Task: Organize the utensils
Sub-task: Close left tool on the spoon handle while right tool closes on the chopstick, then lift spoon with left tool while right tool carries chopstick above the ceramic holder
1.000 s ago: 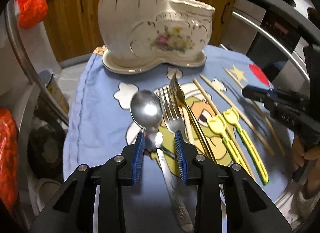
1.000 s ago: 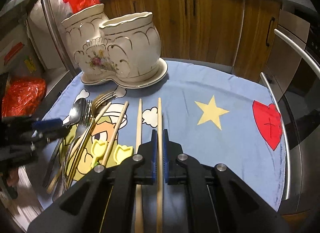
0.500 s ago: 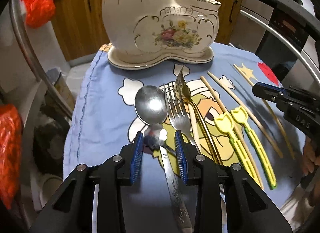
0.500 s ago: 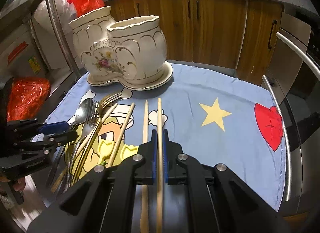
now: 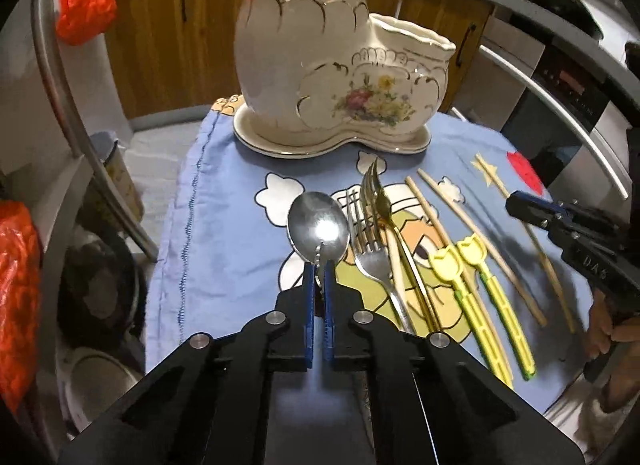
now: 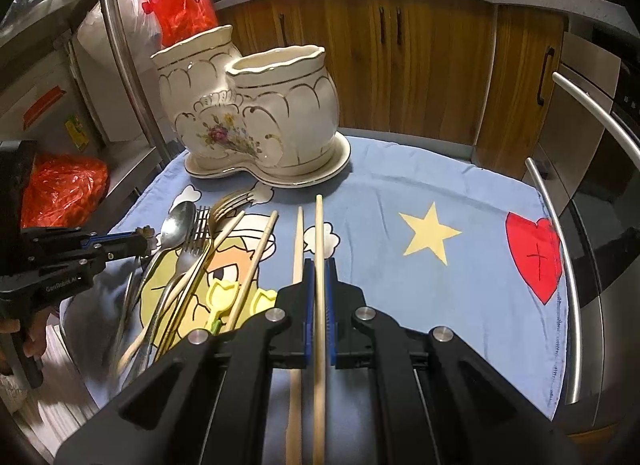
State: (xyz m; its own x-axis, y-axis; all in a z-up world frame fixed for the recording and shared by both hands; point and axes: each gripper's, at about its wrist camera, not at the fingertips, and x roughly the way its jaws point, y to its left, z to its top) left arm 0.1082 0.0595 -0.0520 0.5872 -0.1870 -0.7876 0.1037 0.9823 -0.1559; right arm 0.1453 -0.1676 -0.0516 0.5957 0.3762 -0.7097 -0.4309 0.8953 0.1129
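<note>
Left gripper (image 5: 319, 270) pinching the spoon (image 5: 318, 230) at its neck, beside the fork (image 5: 370, 253); right gripper (image 6: 319, 270) clamped on one chopstick (image 6: 319, 249) — its mate just left. Holder (image 6: 256, 121) at the far edge of the blue cloth (image 6: 440, 297); bare cloth to the right — around the star (image 6: 430, 231).

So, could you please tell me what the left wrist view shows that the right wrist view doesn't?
Only the left wrist view shows the left gripper shut on the spoon handle and the green-tipped yellow training chopsticks at full length. Only the right wrist view shows the right gripper clamping a wooden chopstick. Both show the ceramic holder and forks.
</note>
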